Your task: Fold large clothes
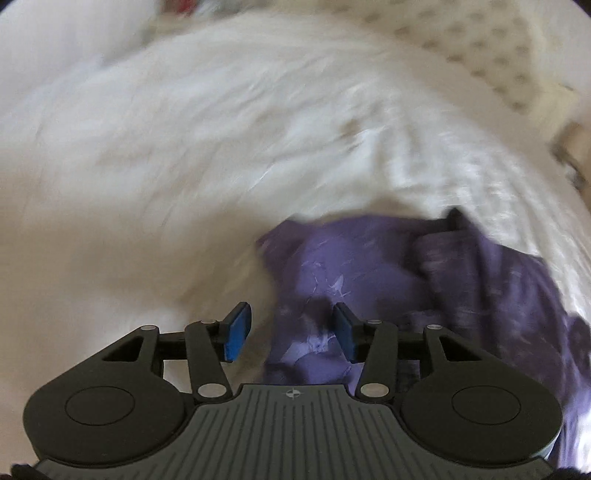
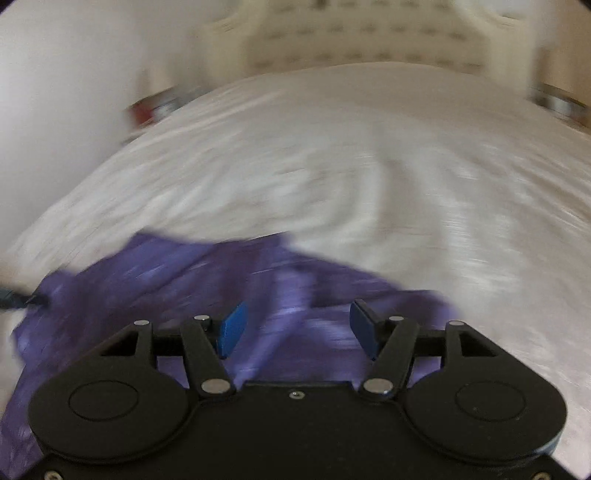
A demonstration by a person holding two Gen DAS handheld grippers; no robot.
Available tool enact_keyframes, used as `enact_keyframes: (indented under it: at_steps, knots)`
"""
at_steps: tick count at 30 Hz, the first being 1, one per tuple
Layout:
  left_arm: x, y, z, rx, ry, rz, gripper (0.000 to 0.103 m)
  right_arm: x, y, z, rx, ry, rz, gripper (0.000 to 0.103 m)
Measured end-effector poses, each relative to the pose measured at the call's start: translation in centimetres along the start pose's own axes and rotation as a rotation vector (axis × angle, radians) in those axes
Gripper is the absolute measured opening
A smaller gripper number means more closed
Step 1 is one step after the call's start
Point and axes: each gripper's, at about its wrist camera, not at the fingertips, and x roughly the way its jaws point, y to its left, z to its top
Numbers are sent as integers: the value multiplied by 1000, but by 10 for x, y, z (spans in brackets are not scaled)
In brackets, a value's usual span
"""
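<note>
Nearest the left wrist lens: left gripper [image 1: 291, 332], black linkage and two blue pads [image 1: 236, 332] parted, nothing clamped between them. Just beyond and below, purple garment [image 1: 351, 258], crumpled, spread from the gap between the pads out toward the right edge of that view, lying on the white bedspread [image 1: 184, 147]. Dark edge or fold showing at the far side of the cloth, too blurred to name. In the right wrist view, right gripper [image 2: 295, 328] likewise spread wide, blue pads [image 2: 232, 328] apart with only loose cloth seen beneath the gap, no pinch on it. Same purple garment [image 2: 166, 273] there, rumpled, filling the lower left and running under the gripper, its far hem ending on the white bedspread [image 2: 369, 166]. Small dark object at the left border beside the cloth, unclear. Farther back, cream tufted headboard [image 2: 369, 33] across the top of the bed; same headboard [image 1: 480, 55] at upper right in the left view. Both views smeared with blur.
</note>
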Motion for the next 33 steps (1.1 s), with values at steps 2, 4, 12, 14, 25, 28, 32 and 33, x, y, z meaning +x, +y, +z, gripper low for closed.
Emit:
enact_keyframes:
  at_steps: [2,4,12,14,25,28,32,33]
  knots:
    - [-1,14,-5,-143,0,-48,47,10,21,2,-22,20,82,66]
    - [-14,21,-15,-196,-36,-50,47,13,43,4,-64,24,148,66]
    - [-20,45,-53,-182,77,-38,55,29,115,6,-147,94,338,66]
    - [-26,46,-53,-191,46,-46,55,31,131,9,-176,103,373,66]
    - [-56,35,-77,-101,9,-40,55,113,253,38,-325,165,484,66]
    - [-63,37,-87,-90,13,-40,55,154,270,31,-407,258,343,65]
    - [-73,44,-99,-68,32,-46,55,169,263,23,-470,314,229,65]
    - [-75,45,-101,-56,33,-48,56,161,258,25,-449,302,243,65]
